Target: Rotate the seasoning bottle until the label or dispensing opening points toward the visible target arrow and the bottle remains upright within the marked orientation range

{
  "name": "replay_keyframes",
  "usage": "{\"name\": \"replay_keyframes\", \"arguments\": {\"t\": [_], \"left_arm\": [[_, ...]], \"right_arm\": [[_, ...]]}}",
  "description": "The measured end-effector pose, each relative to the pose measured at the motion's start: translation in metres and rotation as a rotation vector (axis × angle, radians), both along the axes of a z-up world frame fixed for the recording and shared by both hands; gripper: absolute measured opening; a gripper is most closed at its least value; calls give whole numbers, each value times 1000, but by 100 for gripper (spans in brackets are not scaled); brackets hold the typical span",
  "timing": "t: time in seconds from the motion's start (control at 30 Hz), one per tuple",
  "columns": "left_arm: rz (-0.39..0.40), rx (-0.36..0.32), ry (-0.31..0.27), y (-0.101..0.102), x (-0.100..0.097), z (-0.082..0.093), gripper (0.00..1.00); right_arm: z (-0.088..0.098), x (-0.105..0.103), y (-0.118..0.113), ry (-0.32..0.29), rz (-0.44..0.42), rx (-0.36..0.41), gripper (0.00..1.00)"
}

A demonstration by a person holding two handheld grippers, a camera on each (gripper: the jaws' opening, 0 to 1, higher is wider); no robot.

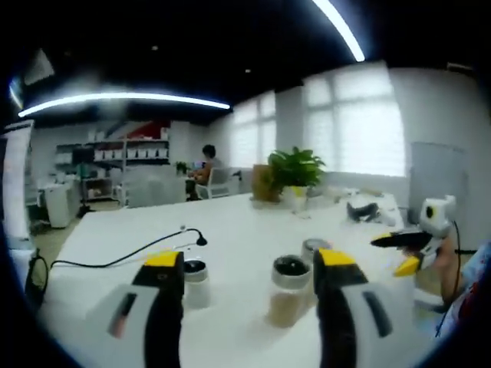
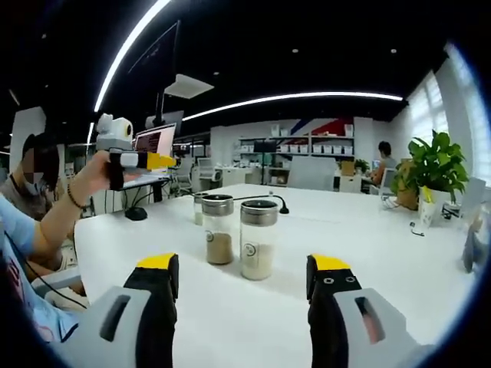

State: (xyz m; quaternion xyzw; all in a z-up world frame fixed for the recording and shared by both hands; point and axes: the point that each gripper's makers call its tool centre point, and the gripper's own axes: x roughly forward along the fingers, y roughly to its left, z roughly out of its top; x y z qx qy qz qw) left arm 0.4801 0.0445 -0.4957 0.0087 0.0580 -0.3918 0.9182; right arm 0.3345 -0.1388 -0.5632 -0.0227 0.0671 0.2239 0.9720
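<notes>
Both grippers stand with jaws spread and hold nothing. In the right gripper view the right gripper (image 2: 244,280) occupies the bottom of the frame, and two upright seasoning bottles stand on the white table (image 2: 368,238) at frame centre, just above the gap between the jaws: the nearer bottle (image 2: 258,240) with pale contents and, touching or just beside it to its left, a second bottle (image 2: 219,230) with tan contents. Each bottle's long axis is vertical in the frame. In the left gripper view the left gripper (image 1: 251,264) is at the bottom; the tan-filled bottle (image 1: 289,291) sits between the jaws, close against the right-hand one, with another metal lid (image 1: 314,247) just behind. A small white jar (image 1: 195,282) stands beside the left-hand jaw. No target arrow can be made out on the table. Judgement: both grippers face the pair from opposite sides; the left appears nearer.
</notes>
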Motion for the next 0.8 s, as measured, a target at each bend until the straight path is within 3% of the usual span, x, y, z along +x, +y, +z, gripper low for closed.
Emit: {"name": "replay_keyframes", "arguments": {"t": [0.1,0.2,0.4,0.63,0.8], "left_arm": [[38,50,42,-7,28,-19,71],[80,104,30,-12,54,-30,69],[140,155,80,-15,90,-49,66],[142,211,117,-26,104,-68,64],[193,254,87,-22,109,-69,63]], "right_arm": [[-2,0,-2,15,-3,9,65],[-4,-1,-6,23,-11,12,65],[-1,-1,-13,13,-25,29,64],[0,-1,-13,11,-29,36,64],[1,-2,-10,11,-14,59,63]]}}
